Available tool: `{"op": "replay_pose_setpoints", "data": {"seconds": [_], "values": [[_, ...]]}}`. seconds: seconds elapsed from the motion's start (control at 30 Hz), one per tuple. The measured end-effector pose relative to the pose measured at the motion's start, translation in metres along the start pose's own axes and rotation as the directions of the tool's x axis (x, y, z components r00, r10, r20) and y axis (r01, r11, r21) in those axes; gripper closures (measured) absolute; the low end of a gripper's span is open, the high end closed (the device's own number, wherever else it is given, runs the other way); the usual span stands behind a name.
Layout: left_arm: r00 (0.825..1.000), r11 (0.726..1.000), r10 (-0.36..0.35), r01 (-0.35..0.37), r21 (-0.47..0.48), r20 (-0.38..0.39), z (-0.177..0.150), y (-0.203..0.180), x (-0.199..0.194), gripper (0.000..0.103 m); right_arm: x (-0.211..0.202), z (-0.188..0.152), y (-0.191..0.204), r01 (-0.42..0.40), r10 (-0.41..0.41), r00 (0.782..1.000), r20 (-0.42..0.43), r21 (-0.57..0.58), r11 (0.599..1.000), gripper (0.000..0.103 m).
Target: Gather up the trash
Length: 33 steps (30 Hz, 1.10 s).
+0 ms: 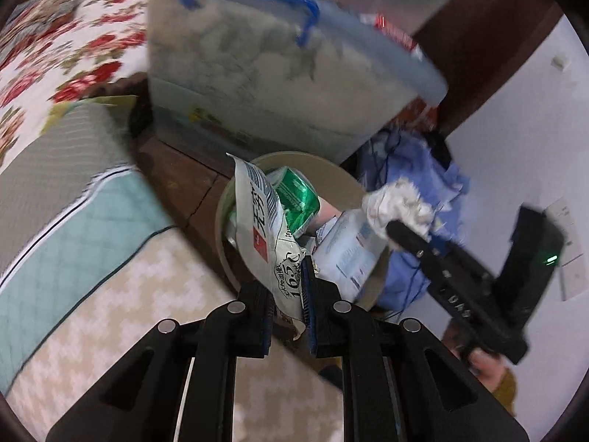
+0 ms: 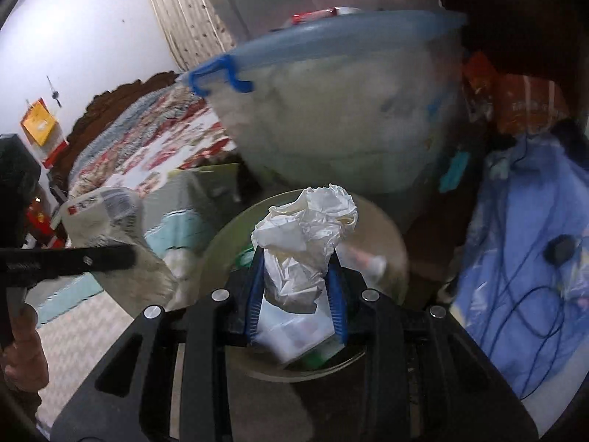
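My left gripper [image 1: 285,281] is shut on a white printed snack wrapper [image 1: 257,221], which stands up over the near rim of a round beige bin [image 1: 221,228]. Inside the bin lie a green packet [image 1: 294,199] and a white-and-blue carton [image 1: 346,254]. My right gripper [image 2: 296,258] is shut on a crumpled white paper wad [image 2: 309,228], held above the bin [image 2: 399,246]. In the left wrist view that wad [image 1: 397,202] hangs over the bin's right rim. In the right wrist view the wrapper [image 2: 110,217] shows at the left, behind a finger of the left gripper [image 2: 121,256].
A large translucent storage box [image 1: 257,73] with blue latches stands just behind the bin. A bed with a floral quilt [image 1: 73,37] lies at the left. Blue cloth with dark cables [image 2: 533,258] is heaped right of the bin. A patterned mat [image 1: 129,294] covers the near floor.
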<state>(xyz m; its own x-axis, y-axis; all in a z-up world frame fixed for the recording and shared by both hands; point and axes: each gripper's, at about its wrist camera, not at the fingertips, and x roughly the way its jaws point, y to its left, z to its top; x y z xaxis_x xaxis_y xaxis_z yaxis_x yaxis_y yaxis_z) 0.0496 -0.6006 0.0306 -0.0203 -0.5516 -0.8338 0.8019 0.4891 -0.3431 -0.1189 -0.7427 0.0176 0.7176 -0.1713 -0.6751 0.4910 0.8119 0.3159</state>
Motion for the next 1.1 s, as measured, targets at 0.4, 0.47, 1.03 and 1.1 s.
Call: {"op": "replay_pose_setpoints", "data": {"seconds": [0.4, 0.47, 1.03, 1.1], "values": [[0.956, 0.948, 0.283, -0.267, 0.175, -0.074, -0.008, -0.023, 0.061, 0.032, 0.051, 0.018, 0.008, 0.008, -0.021, 0.996, -0.092, -0.132, 0.991, 0.069], [0.962, 0.951, 0.268, -0.257, 0.173, -0.045, -0.010, -0.024, 0.047, 0.032, 0.049, 0.016, 0.012, 0.001, -0.014, 0.995, -0.094, -0.137, 0.991, 0.069], [0.979, 0.984, 0.180, -0.179, -0.019, 0.092, -0.042, 0.024, -0.069, 0.030, 0.057, -0.012, 0.083, -0.033, -0.003, 0.991, -0.137, -0.257, 0.966, 0.020], [0.981, 0.986, 0.165, -0.162, -0.043, 0.101, -0.051, 0.032, -0.080, 0.030, 0.037, -0.011, 0.084, -0.021, 0.003, 0.997, -0.078, -0.239, 0.971, 0.020]]}}
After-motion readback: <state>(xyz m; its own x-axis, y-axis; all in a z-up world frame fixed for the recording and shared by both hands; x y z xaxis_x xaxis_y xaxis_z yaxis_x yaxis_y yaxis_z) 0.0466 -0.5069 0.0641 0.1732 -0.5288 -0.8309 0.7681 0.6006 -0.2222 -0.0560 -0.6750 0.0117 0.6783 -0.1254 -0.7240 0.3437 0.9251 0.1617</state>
